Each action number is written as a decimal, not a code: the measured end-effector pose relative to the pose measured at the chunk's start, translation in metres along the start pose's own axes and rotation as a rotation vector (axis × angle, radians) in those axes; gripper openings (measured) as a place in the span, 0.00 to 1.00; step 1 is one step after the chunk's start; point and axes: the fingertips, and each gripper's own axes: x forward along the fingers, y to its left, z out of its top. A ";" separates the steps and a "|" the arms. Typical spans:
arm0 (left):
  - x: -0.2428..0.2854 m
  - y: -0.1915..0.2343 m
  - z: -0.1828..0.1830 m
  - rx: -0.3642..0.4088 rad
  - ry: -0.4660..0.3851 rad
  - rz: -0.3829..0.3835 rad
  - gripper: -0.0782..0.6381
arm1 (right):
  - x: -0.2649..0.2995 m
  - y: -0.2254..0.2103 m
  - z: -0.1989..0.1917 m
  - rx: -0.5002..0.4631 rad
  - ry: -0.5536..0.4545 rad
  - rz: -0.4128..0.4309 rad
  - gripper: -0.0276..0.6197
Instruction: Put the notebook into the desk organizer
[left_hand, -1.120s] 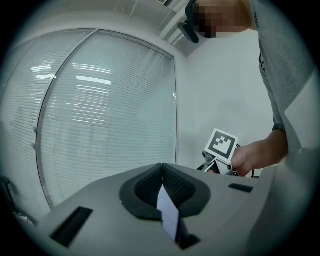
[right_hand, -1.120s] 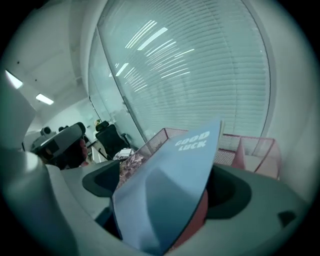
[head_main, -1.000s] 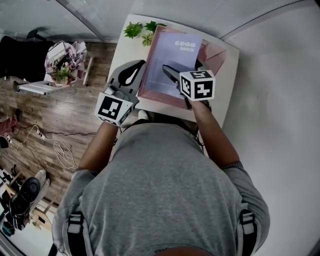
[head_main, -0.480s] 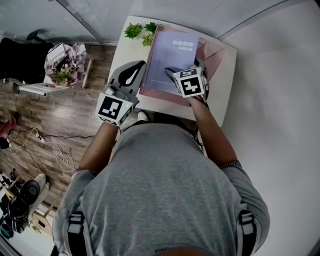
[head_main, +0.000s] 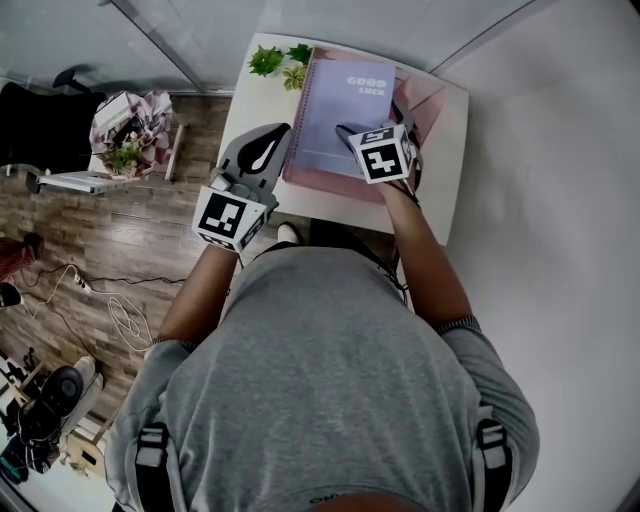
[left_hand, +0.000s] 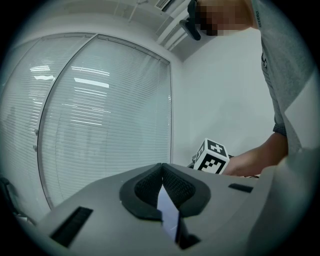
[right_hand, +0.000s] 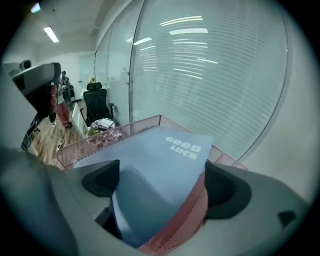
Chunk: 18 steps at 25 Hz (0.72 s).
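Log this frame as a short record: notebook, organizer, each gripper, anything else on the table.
notebook: lavender notebook, "GOOD LUCK" cover, lying over the organizer, not clearly seated in it
organizer: pink mesh organizer on the white table
right gripper: right gripper, jaws apart, the notebook's near end between them; no firm clamp visible
left gripper: left gripper, jaws together, empty, beside the notebook's left edge
other: small green plant at the table's far left corner
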 end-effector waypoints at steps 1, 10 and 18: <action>-0.002 -0.002 -0.001 0.002 -0.002 -0.006 0.14 | -0.006 0.000 0.004 0.016 -0.026 0.006 0.89; -0.016 -0.019 0.002 0.011 0.005 -0.070 0.14 | -0.094 0.009 0.033 0.157 -0.321 0.094 0.74; -0.015 -0.039 0.017 0.032 -0.035 -0.137 0.14 | -0.178 0.040 0.047 0.121 -0.559 0.133 0.53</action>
